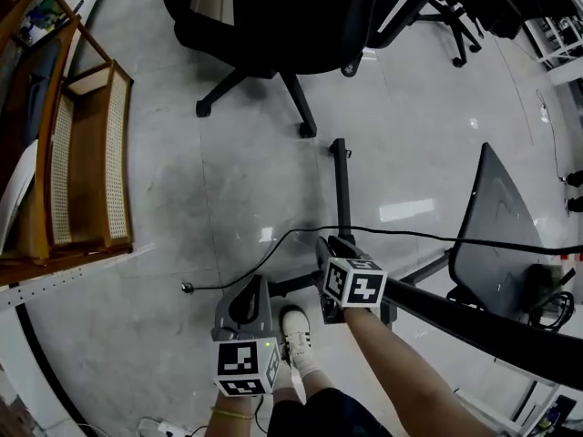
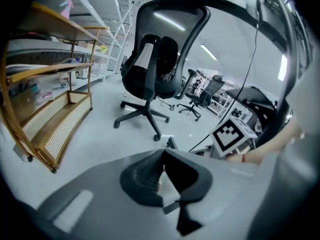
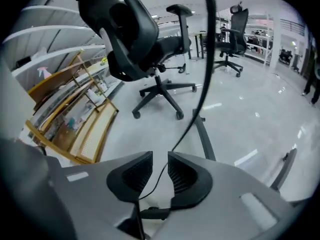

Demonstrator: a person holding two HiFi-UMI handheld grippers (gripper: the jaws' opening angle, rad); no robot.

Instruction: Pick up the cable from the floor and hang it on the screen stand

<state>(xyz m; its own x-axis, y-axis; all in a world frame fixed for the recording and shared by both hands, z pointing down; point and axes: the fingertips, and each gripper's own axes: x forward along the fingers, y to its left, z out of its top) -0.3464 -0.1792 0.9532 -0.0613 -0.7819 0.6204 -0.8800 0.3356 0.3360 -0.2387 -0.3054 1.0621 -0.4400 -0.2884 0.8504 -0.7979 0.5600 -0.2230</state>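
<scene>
A thin black cable [image 1: 301, 230] arcs up from its plug [image 1: 187, 288] near the floor and runs off to the right. My right gripper [image 1: 326, 242] sits just under that arc. In the right gripper view the cable [image 3: 197, 99] comes down from above and passes through the gap of my right gripper [image 3: 160, 159], whose jaws stand apart and do not pinch it. The screen stand's black floor leg [image 1: 342, 189] lies ahead, and the dark screen edge [image 1: 492, 330] slants at the right. My left gripper [image 1: 255, 288] hangs lower left, its jaws closed and empty [image 2: 163, 151].
A black office chair [image 1: 273, 16] stands ahead on its star base. A wooden cane-sided shelf [image 1: 86, 162] lines the left. A dark chair back [image 1: 501, 217] leans at the right. The person's white shoe [image 1: 296, 330] is between the grippers.
</scene>
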